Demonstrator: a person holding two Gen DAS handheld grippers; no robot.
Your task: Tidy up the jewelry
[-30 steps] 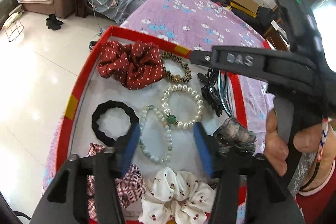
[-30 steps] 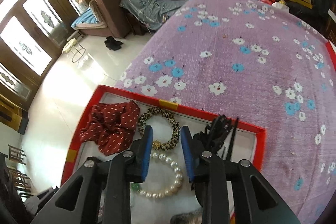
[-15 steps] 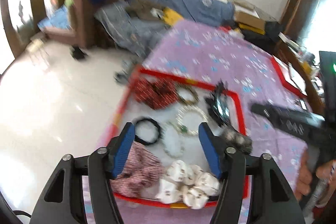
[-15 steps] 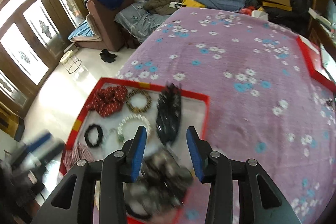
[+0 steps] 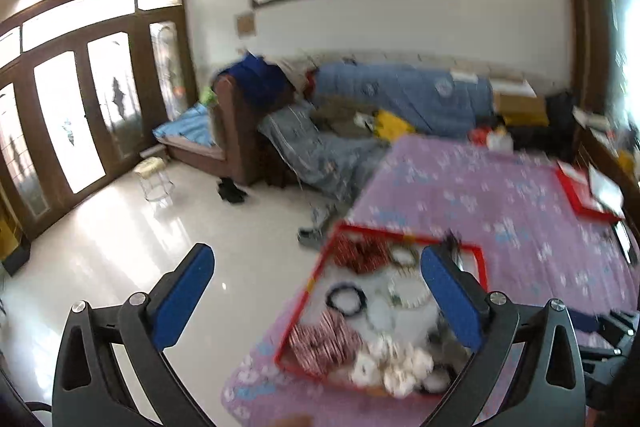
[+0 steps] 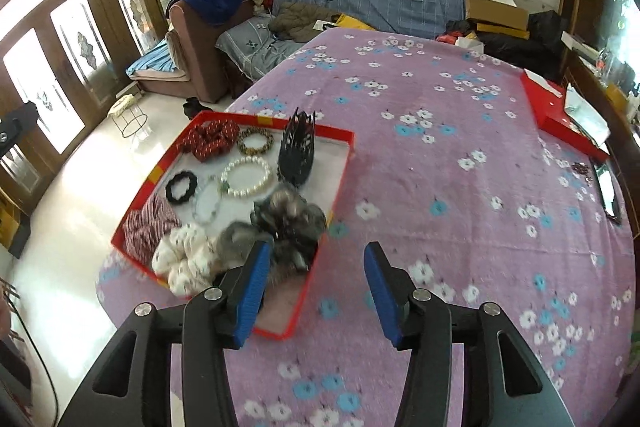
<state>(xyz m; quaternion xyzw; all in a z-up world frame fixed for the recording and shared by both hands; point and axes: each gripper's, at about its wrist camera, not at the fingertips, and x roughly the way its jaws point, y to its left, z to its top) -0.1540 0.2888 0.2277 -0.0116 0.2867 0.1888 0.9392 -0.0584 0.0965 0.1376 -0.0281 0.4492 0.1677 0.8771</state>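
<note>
Both tools, left (image 5: 316,301) and right (image 6: 314,293), hang empty with jaws opening above the red tray (image 6: 343,175) of bracelets and scrunchies at the floral-clothed counter's (image 6: 460,187) edge, suggesting sorting is finished or awaits another piece.

We are wearing black gripper frames (image 6: 314,293) with silver screws, and blue pads (image 5: 182,297) are lining our jaws.

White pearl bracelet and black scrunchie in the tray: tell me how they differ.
The white pearl bracelet is a ring of pale glossy beads; the black scrunchie is dark, matte ruffled fabric. The bracelet's loop is larger than the scrunchie's. Both lie flat, side by side, in the red tray.
</note>
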